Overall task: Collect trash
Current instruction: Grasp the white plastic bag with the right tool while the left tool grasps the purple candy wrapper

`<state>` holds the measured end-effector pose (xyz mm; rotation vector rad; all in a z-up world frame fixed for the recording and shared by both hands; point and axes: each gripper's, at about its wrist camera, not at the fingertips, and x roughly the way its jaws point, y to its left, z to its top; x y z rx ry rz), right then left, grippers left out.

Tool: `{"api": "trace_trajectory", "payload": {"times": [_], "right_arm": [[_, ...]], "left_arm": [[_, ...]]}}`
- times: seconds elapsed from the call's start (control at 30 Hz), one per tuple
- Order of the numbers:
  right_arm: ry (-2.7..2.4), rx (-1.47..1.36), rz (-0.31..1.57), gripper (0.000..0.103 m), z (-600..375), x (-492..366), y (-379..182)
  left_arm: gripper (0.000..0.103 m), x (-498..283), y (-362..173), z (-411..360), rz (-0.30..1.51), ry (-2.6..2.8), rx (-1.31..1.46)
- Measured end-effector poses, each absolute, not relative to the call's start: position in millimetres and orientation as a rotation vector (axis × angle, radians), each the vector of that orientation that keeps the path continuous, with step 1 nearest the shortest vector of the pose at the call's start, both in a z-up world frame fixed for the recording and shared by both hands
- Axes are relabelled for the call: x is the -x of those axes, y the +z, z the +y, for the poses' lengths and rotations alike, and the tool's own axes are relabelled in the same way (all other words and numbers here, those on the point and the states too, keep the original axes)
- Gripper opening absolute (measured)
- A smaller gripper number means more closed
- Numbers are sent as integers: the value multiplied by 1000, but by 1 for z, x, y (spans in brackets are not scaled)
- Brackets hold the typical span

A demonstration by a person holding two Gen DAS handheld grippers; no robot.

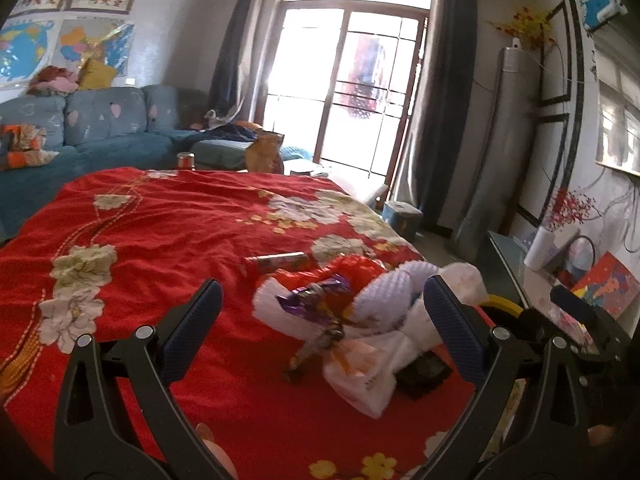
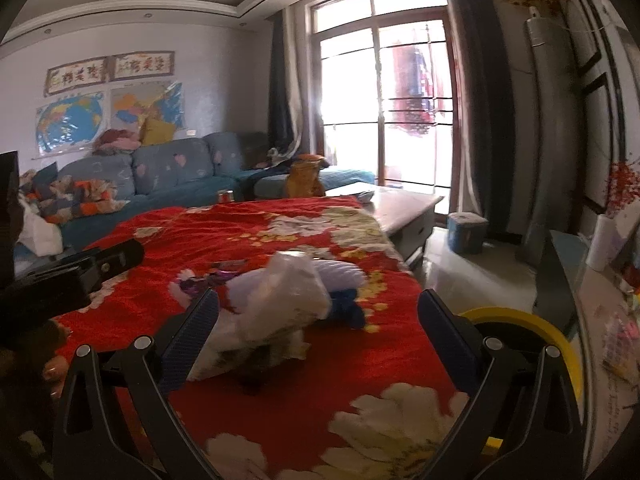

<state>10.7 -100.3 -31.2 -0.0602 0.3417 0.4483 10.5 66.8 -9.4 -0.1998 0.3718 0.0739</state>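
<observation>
Both claws hang low over the red floral cloth (image 1: 168,216) that covers the table, and each stands spread wide, gripping nothing. Between the left claw (image 1: 322,316) fingers lies the trash heap: a purple wrapper (image 1: 320,292) on top, its long axis running from far right down toward the near left, ending in a dark twisted tail. Under it sit white ribbed foam (image 1: 394,284), a crumpled white bag (image 1: 360,372) and a scrap of red plastic (image 1: 352,266). Just beyond the heap a foil stick wrapper (image 1: 280,260) lies flat, its length running left to right across the cloth.

From the right claw (image 2: 318,316) the same heap looks different: a cloudy plastic bag (image 2: 288,292) bulges in front, the foam (image 2: 340,274) peeks out behind it, and a blue lump (image 2: 348,310) rests on the right of the heap, hidden in the left view. The wrapper shows only as a purple edge on the heap's left. The picture is blurred there.

A yellow-rimmed bin (image 2: 516,318) stands just right of the heap, off the table edge. Behind the heap are a blue sofa (image 2: 172,172), maps (image 2: 72,120) on the wall and a bright glass door (image 2: 384,108). Only the right view shows the low coffee table (image 2: 404,206) beyond the cloth's far corner, and the other gripper's black body (image 2: 72,276) at the left.
</observation>
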Motion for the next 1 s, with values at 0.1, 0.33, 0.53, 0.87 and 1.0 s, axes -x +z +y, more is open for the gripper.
{"api": "trace_trajectory", "payload": {"times": [0.1,0.33,0.53,0.87,1.0], "right_arm": [[483,58,361,97,-89,-15,-29],[493,44,433,97,-75,-37,-28],[502,32,537,97,-74,-64,-37],[521,-37,628,96,-72,-93,-50],[532,-53,635,87,-73,-99,-49]], "left_arm": [[93,-13,-9,75,374,92,198],[93,-31,-13,92,429,72,181],[93,-63,-20,98,523,57,99],[92,-98,-34,89,644,-51,-22],[83,-109,-35,80,682,-97,-83]]}}
